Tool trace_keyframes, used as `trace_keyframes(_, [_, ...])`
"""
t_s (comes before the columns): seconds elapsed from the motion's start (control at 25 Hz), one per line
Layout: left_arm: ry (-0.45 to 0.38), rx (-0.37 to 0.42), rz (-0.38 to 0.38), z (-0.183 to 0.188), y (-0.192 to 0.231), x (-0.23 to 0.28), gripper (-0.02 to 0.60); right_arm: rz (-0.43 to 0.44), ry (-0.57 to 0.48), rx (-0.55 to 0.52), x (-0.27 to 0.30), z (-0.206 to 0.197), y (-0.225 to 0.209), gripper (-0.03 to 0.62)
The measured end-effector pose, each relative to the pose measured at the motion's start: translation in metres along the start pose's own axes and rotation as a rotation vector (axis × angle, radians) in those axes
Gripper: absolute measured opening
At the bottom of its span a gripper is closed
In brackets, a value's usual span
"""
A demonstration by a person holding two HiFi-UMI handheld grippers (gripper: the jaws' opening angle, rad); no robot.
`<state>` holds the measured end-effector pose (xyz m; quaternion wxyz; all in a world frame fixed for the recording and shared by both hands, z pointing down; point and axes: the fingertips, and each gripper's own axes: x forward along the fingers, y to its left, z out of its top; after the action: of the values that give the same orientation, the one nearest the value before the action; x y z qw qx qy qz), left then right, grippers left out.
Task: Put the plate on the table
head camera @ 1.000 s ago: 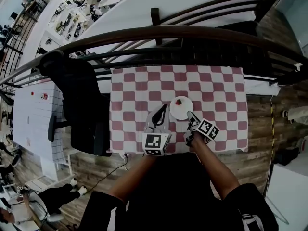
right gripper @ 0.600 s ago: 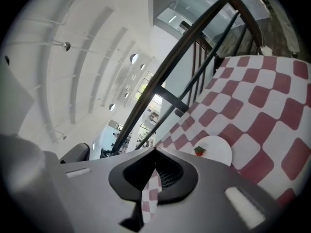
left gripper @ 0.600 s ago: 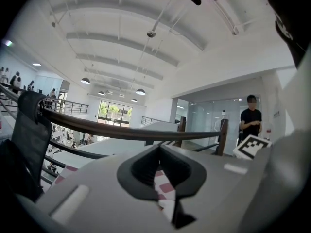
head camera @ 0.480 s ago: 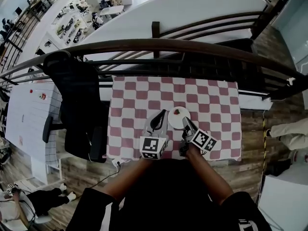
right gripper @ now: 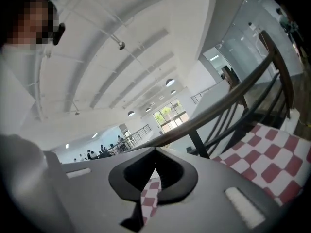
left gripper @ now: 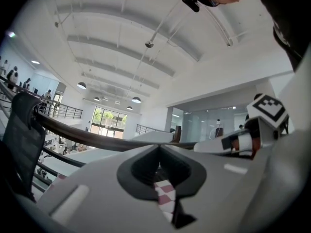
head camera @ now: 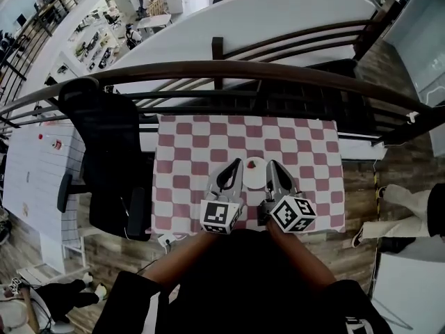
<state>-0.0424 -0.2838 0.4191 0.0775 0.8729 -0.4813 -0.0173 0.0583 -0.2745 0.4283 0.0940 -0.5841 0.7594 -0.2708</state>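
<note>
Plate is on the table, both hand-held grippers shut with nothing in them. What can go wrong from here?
1. In the head view the plate lies right between the left hand-held gripper and the right hand-held gripper; a sideways swing of either may knock it across the table.
2. Both point toward the railing just behind the table; a forward push may strike it.

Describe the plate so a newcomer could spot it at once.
Find the red-and-white checked table just below the dark railing. Between the left gripper and right gripper lies a round plate. It is the only plain white thing on the checks.
</note>
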Motion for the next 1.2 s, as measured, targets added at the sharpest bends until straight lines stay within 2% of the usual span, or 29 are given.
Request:
trace_keyframes(0.16, [-0.023, 0.024, -0.001, 0.009, -0.002, 0.002, 0.008, -0.015, -0.054, -0.178, -0.002, 0.014, 0.012, -0.003])
trace_keyframes(0.44, [-0.060, 0.055, 0.007, 0.023, -0.003, -0.002, 0.009, -0.025, -0.052, -0.280, 0.001, 0.009, 0.022, -0.003])
trace_keyframes(0.8, [-0.071, 0.043, 0.012, 0.026, 0.005, 0.000, 0.008, 0.005, -0.092, -0.353, 0.009, 0.018, 0.043, -0.003])
trace_keyframes(1.2, [-0.063, 0.034, 0.011, 0.023, 0.002, -0.002, 0.008, -0.005, -0.081, -0.358, 0.006, 0.013, 0.041, -0.003])
